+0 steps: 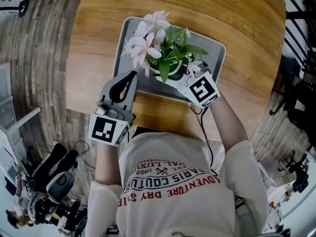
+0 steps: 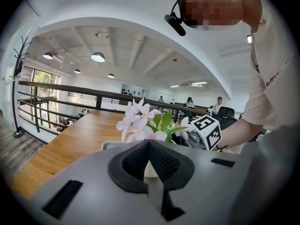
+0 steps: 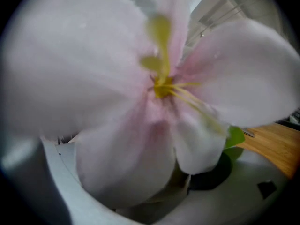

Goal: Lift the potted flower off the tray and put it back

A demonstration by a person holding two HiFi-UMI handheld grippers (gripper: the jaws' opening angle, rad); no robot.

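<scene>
The potted flower (image 1: 160, 46), pink blooms and green leaves in a white pot (image 1: 173, 76), stands in the grey tray (image 1: 217, 48) on the round wooden table (image 1: 237, 14). My right gripper (image 1: 190, 74) is at the pot's right side; its jaws look shut on the pot's rim. In the right gripper view one blurred bloom (image 3: 154, 88) covers nearly everything, and the right gripper (image 3: 187, 191) shows only at the bottom. My left gripper (image 1: 131, 75) is shut and holds nothing, its tips at the tray's near left edge. From the left gripper (image 2: 149, 142) the flower (image 2: 140, 121) rises just beyond.
The table's near edge (image 1: 163, 120) lies just in front of the person's body. Grey plank floor (image 1: 44, 58) surrounds the table, with dark equipment and cables (image 1: 54, 181) at lower left. A black railing (image 2: 56, 90) and distant desks stand behind the table (image 2: 70, 139).
</scene>
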